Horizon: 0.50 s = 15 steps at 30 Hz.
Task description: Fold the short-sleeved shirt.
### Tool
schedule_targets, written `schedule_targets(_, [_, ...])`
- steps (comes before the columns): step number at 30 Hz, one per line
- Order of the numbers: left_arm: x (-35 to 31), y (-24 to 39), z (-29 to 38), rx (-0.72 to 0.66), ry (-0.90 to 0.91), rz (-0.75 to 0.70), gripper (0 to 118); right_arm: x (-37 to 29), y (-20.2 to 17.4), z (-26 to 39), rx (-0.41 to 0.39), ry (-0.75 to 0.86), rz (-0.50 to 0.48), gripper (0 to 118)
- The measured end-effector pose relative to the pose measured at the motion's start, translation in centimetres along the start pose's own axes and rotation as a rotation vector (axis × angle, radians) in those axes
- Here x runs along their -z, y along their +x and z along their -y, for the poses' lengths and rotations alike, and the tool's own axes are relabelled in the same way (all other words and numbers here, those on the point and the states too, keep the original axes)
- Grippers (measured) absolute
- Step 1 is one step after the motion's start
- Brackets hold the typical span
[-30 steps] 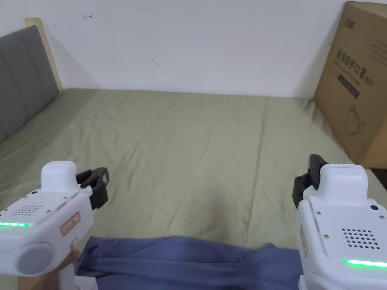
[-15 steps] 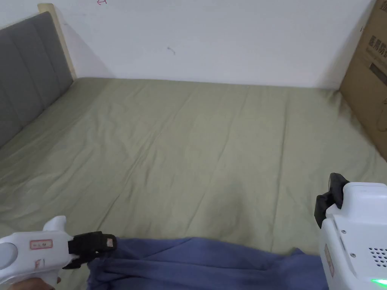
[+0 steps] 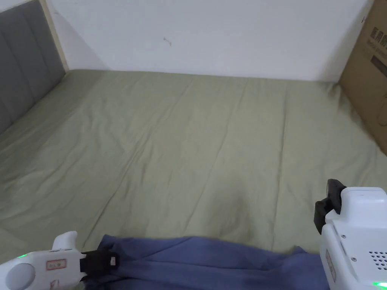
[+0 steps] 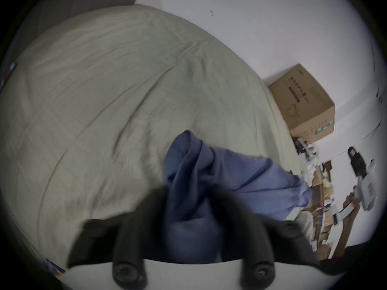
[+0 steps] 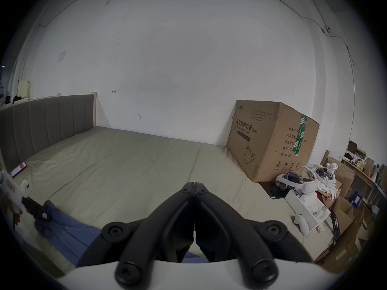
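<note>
Shirt: one blue shirt [image 3: 196, 260] lies bunched along the near edge of the bed [image 3: 196, 151], not yet spread flat.
Left gripper: the left gripper [image 4: 188, 206] sits at the shirt's left end; in its own view blue cloth runs up between the two jaws, so they seem to pinch a fold of it, though blur hides how tight the hold is.
Right gripper: the right gripper [image 5: 194, 186] hangs above the shirt's right end, jaws pressed together on nothing.
Step in hand: judged as picking the shirt up to lay it out.
Doing it well: take one layer near a shoulder or hem corner, not a thick wad; let the right gripper spread its jaws and catch the matching corner, then draw both apart so the cloth lands flat further up the bed.
Risk: a bunched grip could drag wrinkles along.
Count: one shirt, two grippers, one bed, one cardboard box [image 3: 372, 71], one padded headboard [image 3: 22, 60].
</note>
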<state>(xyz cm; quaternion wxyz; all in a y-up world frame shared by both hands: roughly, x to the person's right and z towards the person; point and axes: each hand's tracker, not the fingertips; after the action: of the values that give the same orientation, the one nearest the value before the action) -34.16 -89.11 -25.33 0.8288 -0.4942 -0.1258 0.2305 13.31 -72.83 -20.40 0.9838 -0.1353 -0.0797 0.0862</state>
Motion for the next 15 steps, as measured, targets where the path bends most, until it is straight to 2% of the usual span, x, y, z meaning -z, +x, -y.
schedule_targets(1, [0.2,0.2,0.1,0.000,-0.011,0.019,19,0.0,0.1,0.0,0.005,0.000,0.000,0])
schedule_targets(3, [0.2,-0.4,-0.2,-0.008,-0.005,0.019,11,-0.2,0.3,-0.1,0.011,0.002,0.002,0])
schedule_targets(7, [-2.6,1.5,-0.6,0.106,0.073,-0.036,8,-0.6,0.9,-0.4,0.018,0.011,0.004,0])
schedule_targets(11, [-6.2,1.6,-2.1,0.118,0.104,-0.049,8,-1.0,1.5,-0.8,0.029,0.028,0.003,0])
schedule_targets(15, [-9.6,0.8,-2.7,0.156,0.165,-0.246,8,-1.6,2.3,-1.1,0.049,0.049,-0.002,0])
